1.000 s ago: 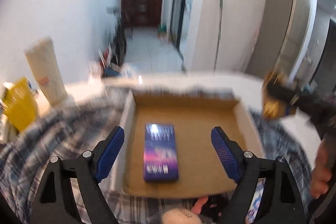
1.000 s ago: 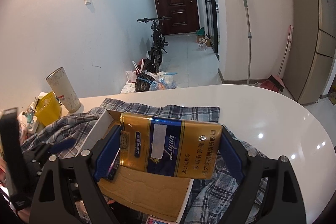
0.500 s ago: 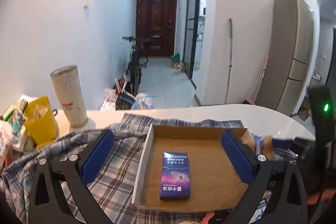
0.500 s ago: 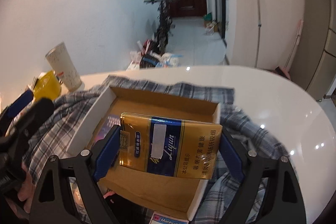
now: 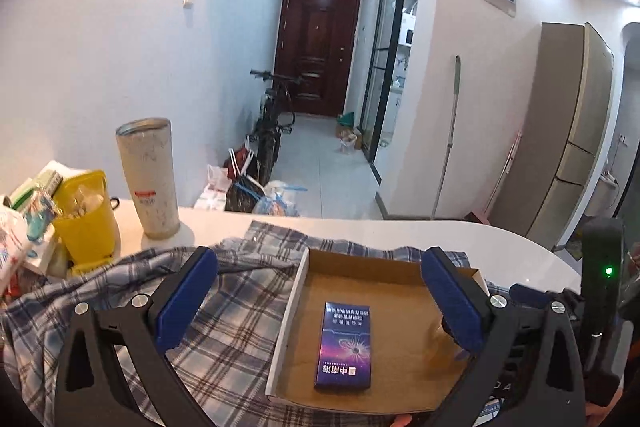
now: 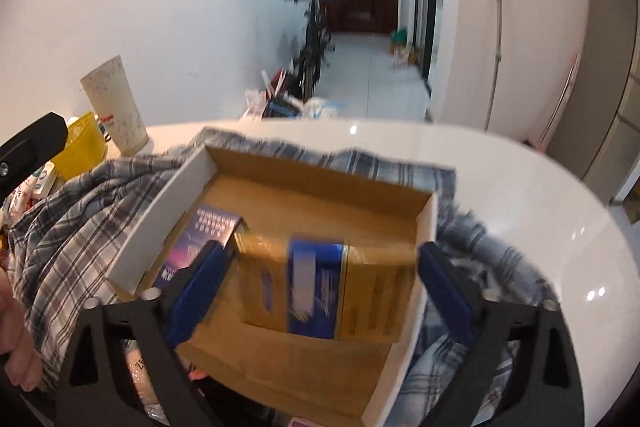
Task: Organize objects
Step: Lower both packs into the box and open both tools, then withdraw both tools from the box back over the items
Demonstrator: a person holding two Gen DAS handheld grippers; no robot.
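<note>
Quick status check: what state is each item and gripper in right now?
left gripper: open, jaws just been opening, nothing between them.
right gripper: open, jaws just been opening, gold pack between them, untouched.
gold pack: in tray, blurred.
purple pack: flat in tray.
tumbler: upright.

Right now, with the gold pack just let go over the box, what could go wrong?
The gold pack, blurred between the right tool's just-opened pads, may land against the purple pack or tilted. Pulling back, a pad beside the cardboard box's wall could drag the box across the loose plaid cloth.
</note>
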